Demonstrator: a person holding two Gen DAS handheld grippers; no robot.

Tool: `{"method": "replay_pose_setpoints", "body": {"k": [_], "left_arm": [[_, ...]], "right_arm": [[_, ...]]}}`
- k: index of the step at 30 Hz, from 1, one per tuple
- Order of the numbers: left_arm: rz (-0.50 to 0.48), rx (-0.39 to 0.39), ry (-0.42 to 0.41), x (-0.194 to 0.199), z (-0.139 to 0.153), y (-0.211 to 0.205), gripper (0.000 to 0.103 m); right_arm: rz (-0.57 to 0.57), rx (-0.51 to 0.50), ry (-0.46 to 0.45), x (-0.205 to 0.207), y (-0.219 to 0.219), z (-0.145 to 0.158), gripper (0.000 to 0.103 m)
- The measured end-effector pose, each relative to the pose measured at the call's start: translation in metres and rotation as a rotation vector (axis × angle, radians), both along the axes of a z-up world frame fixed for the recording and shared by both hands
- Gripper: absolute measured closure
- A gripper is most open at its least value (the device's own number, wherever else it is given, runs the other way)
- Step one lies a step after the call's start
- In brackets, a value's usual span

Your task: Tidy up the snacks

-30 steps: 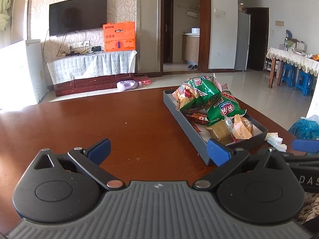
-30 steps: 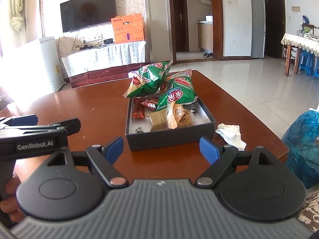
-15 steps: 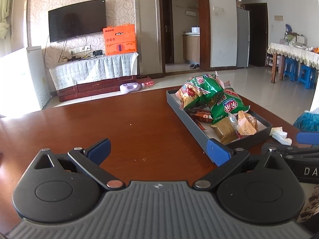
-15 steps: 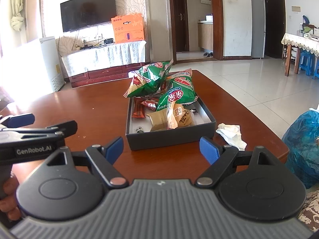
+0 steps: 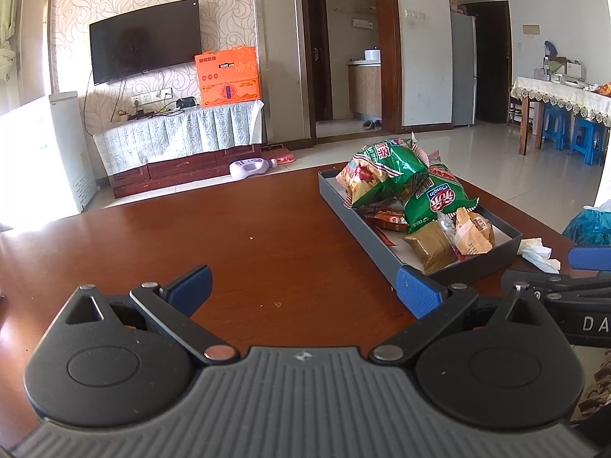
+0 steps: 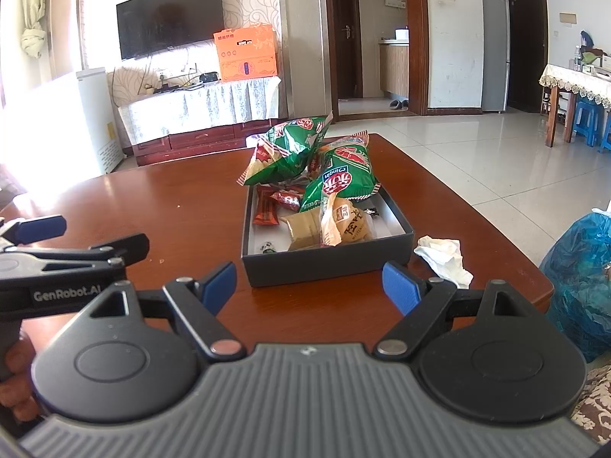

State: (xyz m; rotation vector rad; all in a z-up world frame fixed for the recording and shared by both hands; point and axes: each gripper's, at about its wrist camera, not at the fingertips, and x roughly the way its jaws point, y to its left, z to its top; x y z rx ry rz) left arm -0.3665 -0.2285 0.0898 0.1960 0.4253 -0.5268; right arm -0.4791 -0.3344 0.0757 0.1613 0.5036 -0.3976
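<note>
Both grippers wide open, empty, low over the table (image 5: 267, 236).

Left gripper (image 5: 303, 286) near the box's (image 6: 328, 265) near-left corner; right gripper (image 6: 309, 280) facing its near short wall, touching nothing. Box long axis running near to far, heaped with snacks: green bags (image 6: 343, 183) at the far end, small packets (image 6: 305, 231) nearer. Bare tabletop wide to the left; crumpled tissue (image 6: 443, 255) just right, by the table's edge.

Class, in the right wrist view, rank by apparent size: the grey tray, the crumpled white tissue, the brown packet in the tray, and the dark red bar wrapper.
1. Grey tray
2. Crumpled white tissue
3. Brown packet
4. Dark red bar wrapper
Tissue and brown packet look close in size, and the tissue lies nearer the camera, so that pair is unsure.
</note>
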Motion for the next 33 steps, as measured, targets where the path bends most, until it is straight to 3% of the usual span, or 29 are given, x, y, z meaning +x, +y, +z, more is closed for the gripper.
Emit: {"method": "replay_pose_setpoints", "body": {"k": [33], "left_arm": [[-0.001,-0.003,0.020,0.0011,-0.0026,0.0001,0.000]], "right_arm": [[0.000,0.000,0.001,0.0003,0.0010,0.0004,0.018]]}}
